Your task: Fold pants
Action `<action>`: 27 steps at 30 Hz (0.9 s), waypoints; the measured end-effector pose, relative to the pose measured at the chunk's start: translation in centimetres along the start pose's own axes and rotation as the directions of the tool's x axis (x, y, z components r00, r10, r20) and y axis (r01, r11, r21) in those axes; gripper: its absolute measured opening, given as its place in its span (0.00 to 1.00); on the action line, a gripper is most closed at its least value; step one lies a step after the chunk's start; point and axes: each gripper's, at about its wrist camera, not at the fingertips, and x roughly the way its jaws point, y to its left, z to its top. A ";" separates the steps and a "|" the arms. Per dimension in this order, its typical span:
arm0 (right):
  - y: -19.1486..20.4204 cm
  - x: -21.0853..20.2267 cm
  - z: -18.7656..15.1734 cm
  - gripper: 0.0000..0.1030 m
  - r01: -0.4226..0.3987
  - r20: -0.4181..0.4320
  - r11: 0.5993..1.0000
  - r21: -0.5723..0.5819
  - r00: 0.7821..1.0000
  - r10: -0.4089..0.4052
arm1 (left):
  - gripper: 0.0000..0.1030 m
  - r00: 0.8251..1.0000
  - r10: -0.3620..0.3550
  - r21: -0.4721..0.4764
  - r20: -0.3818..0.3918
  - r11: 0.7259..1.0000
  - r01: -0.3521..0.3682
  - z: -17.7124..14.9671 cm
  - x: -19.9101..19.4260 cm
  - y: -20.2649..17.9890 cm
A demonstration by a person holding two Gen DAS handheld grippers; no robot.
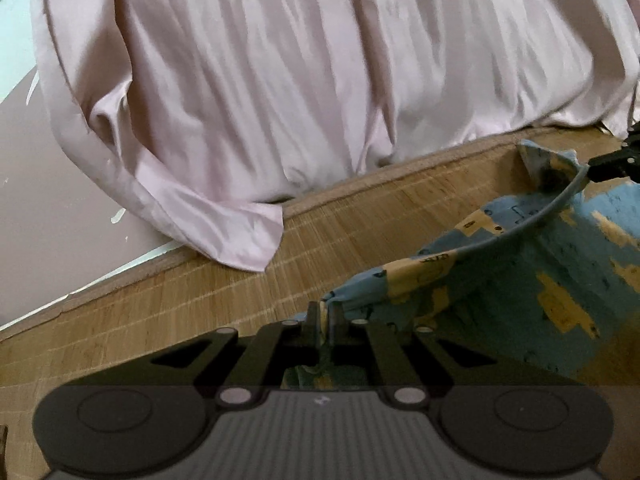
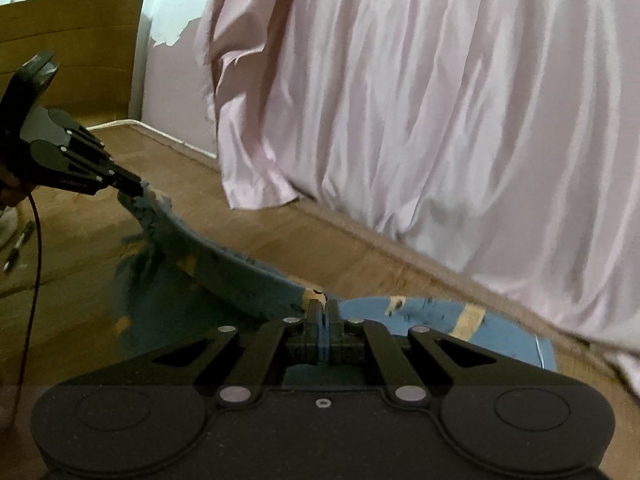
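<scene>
The pants (image 1: pixel 532 264) are blue with yellow patches and small dark prints. They hang stretched between both grippers above a woven bamboo mat (image 1: pixel 224 280). My left gripper (image 1: pixel 325 312) is shut on one corner of the cloth's top edge. In the right wrist view my right gripper (image 2: pixel 322 310) is shut on the other corner of the pants (image 2: pixel 248 280). The edge sags in a curve between them. The right gripper (image 1: pixel 600 162) shows at the far right of the left view, and the left gripper (image 2: pixel 138 188) at the left of the right view.
A pale pink satin sheet (image 1: pixel 320 80) drapes down from the bed behind the mat, and the pink sheet (image 2: pixel 440 120) fills the upper right wrist view. A wooden board (image 2: pixel 72 52) leans by the wall at far left. A pen (image 2: pixel 18 246) and a red cable (image 2: pixel 34 280) lie at the left.
</scene>
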 end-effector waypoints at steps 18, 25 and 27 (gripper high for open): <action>4.6 -1.1 -3.8 0.00 0.062 -0.007 0.997 0.042 0.998 -0.062 | 0.04 1.000 0.007 0.099 0.012 0.995 -0.008 -2.9 0.1 -1.7; 6.3 -1.5 -5.6 0.00 0.021 -0.104 0.999 0.034 0.994 -0.017 | 0.04 0.996 -0.015 0.103 -0.093 0.994 0.025 -5.5 0.7 -2.4; 6.3 -1.1 -5.9 0.00 0.018 -0.122 0.999 0.050 0.992 -0.012 | 0.04 0.994 -0.015 0.106 -0.110 0.994 0.027 -5.8 0.9 -2.5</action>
